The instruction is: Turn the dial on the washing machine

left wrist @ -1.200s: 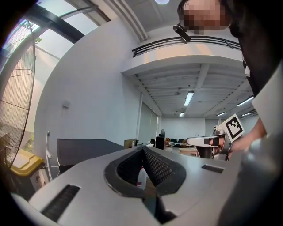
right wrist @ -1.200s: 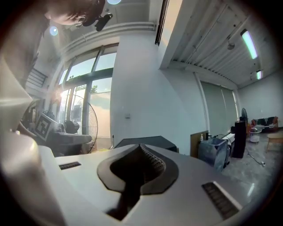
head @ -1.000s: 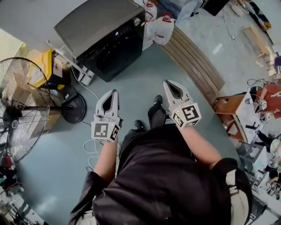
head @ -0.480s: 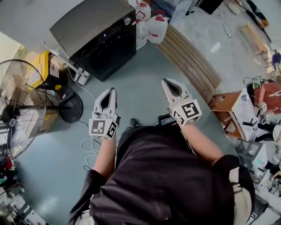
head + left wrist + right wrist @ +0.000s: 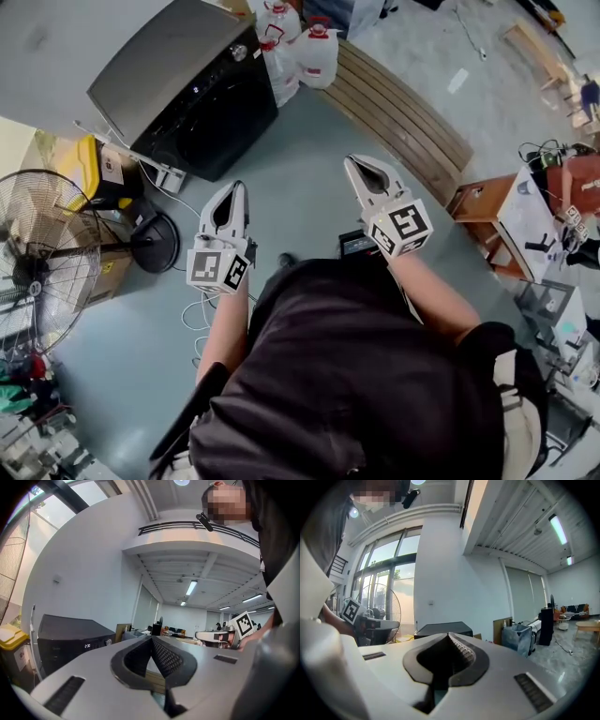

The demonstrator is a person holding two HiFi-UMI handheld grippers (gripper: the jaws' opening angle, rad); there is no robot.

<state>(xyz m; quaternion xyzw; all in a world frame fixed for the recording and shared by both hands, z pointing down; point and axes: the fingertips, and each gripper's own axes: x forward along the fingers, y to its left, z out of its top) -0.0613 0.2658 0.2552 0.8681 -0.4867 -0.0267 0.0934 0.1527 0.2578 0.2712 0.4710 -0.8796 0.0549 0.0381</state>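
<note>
The washing machine point(image 5: 178, 84) is black with a grey top and stands on the floor at the upper left of the head view. Its round silver dial point(image 5: 240, 53) sits at the right end of the front panel. My left gripper point(image 5: 241, 187) and right gripper point(image 5: 351, 161) are held out side by side above the floor, well short of the machine. Both are shut with nothing between the jaws. In the left gripper view the machine point(image 5: 70, 641) with its lit display is ahead on the left, beyond the shut left gripper point(image 5: 151, 638). In the right gripper view the machine point(image 5: 443, 629) lies straight ahead, past the shut right gripper point(image 5: 448, 634).
A standing fan point(image 5: 37, 253) is at the left, with a yellow box point(image 5: 89, 159) and a power strip with cables point(image 5: 169, 176) beside the machine. White jugs point(image 5: 305, 47) stand to the machine's right. A slatted wooden bench point(image 5: 403, 108) and a small wooden table point(image 5: 483, 211) lie to the right.
The washing machine has slid toward the upper left of the head view as the view shifted. Both grippers have stayed shut and nearly in place.
</note>
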